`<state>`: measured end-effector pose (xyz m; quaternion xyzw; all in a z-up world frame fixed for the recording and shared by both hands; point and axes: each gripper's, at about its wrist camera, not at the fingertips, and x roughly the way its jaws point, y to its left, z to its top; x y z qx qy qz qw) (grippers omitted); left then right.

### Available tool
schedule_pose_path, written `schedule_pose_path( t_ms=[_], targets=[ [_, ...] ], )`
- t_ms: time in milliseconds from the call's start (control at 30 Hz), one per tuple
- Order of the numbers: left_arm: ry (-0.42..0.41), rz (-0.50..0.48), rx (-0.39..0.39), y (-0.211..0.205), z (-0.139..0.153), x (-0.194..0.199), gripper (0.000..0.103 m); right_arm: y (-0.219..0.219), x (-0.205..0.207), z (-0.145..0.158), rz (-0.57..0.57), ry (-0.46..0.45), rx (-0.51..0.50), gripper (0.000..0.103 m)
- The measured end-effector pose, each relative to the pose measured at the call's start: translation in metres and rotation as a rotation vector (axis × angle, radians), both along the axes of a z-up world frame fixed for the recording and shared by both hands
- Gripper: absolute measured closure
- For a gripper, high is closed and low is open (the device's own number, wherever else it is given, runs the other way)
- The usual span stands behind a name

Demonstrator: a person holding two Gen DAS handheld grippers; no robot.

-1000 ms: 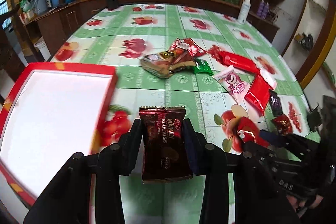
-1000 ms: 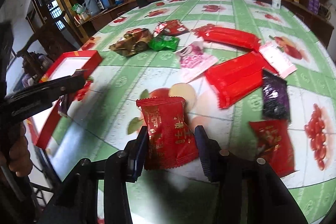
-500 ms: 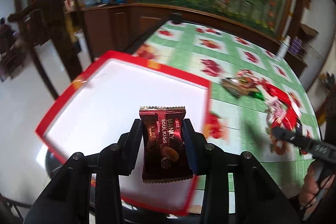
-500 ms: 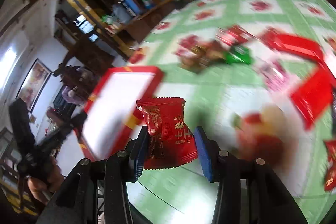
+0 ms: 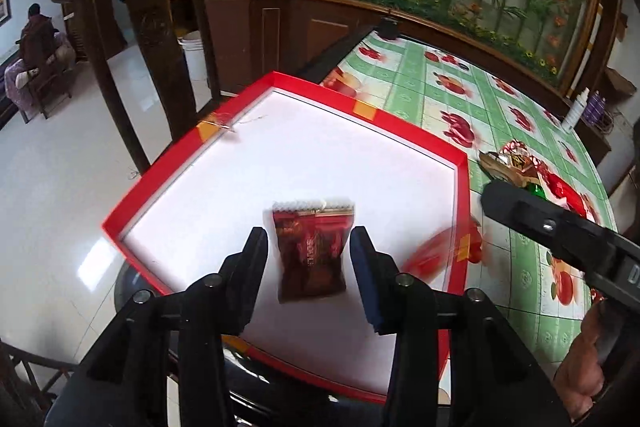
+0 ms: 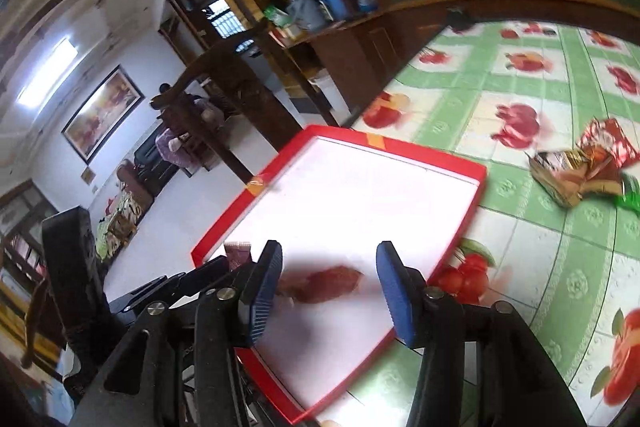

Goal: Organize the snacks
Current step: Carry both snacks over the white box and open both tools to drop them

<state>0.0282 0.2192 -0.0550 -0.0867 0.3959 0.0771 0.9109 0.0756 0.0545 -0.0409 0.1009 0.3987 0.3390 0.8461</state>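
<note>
A red-rimmed white tray lies at the table's near left corner; it also shows in the right wrist view. My left gripper is open above it, and a dark red snack packet, blurred, sits loose between the jaws over the white floor. My right gripper is open over the tray, with a blurred red snack packet loose below it. The left gripper's arm shows at the left of the right wrist view.
A pile of snack packets lies on the green apple-print tablecloth to the right of the tray, also in the left wrist view. A dark wooden chair stands beyond the tray's left edge. A wooden cabinet lines the far side.
Both grippers have opened and let go of their packets over the tray; the packets now sit loose and blurred. Both views have swung further over the tray.
</note>
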Motion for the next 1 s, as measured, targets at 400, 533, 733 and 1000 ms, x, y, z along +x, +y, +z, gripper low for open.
schedule_pose_path(
  t_ms=[400,533,733,1000],
  targets=[
    [0.029,-0.157,0.019,-0.056,-0.001,-0.004,0.055,-0.162,-0.034,-0.006,-0.363,-0.073,-0.057,0.049],
    [0.044,-0.224,0.046,-0.089,-0.003,-0.004,0.045,-0.252,-0.067,-0.002,-0.552,-0.084,-0.06,0.046],
    [0.078,-0.309,0.083,-0.13,-0.006,-0.004,0.045,-0.331,-0.096,-0.007,-0.709,-0.05,-0.087,0.041],
    [0.114,-0.325,0.115,-0.149,-0.007,-0.009,0.045,-0.332,-0.08,-0.043,-0.668,0.062,-0.143,0.041]
  ],
)
